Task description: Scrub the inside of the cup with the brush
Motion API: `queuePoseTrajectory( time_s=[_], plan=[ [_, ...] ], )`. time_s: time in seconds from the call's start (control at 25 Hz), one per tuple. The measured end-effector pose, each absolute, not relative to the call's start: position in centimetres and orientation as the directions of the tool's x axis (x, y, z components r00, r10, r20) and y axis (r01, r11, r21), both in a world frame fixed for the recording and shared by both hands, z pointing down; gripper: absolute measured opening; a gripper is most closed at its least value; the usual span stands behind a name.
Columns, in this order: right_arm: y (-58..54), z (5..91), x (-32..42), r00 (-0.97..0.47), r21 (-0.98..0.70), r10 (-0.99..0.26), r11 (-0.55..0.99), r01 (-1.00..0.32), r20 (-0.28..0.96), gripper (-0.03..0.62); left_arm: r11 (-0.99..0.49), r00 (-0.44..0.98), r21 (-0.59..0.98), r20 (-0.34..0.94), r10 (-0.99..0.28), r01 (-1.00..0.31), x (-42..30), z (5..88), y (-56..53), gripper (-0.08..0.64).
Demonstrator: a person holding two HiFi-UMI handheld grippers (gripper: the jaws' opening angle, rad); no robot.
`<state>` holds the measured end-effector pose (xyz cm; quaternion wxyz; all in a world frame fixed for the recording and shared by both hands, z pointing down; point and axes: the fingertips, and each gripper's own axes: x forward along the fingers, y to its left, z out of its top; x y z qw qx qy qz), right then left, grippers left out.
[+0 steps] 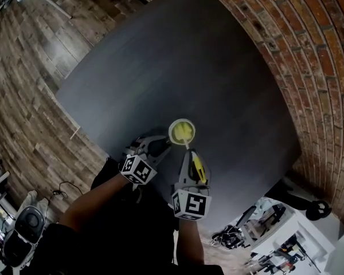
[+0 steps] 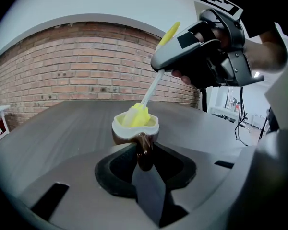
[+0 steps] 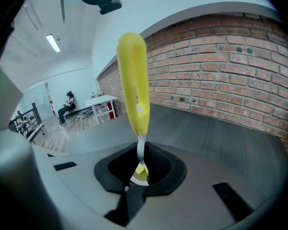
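Note:
A brown cup point(image 1: 182, 132) with a cream inside sits low over the dark table point(image 1: 218, 67). My left gripper point(image 1: 159, 145) comes at it from the left. In the left gripper view its jaws point(image 2: 144, 153) are shut on the cup's glossy handle, and the cup's rim point(image 2: 121, 128) shows just beyond. The brush point(image 1: 199, 166) has a yellow handle point(image 3: 134, 85), a white stem and a yellow head point(image 2: 137, 115) that rests inside the cup. My right gripper point(image 1: 189, 153) is shut on the stem point(image 3: 140, 164), slanting down from the near side, and it also shows in the left gripper view point(image 2: 206, 47).
A brick wall point(image 1: 309, 56) curves round the table's far and right sides. Wood floor point(image 1: 28, 96) lies to the left. Cables and gear point(image 1: 258, 228) clutter a white surface at the lower right. Far off in the right gripper view a person sits by white tables point(image 3: 102, 102).

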<state>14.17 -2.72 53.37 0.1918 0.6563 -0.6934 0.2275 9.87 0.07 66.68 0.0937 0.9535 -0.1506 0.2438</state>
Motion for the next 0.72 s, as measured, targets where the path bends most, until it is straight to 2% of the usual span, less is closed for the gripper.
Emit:
queuePoseTrajectory(
  time_s=[0.08, 0.72],
  plan=[
    [-3.0, 53.3, 13.5, -0.091, -0.074, -0.819, 0.059, -0.996, 0.566, 0.048, -0.938, 0.838, 0.107, 0.49, -0.239, -0.33, 9.8, 66.6, 0.1, 0.101],
    [-1.8, 53.2, 12.0, -0.251, -0.09, -0.672, 0.266, -0.96, 0.696, 0.049, -0.931, 0.842, 0.136, 0.485, -0.237, -0.34, 9.3, 66.7, 0.8, 0.091]
  ],
)
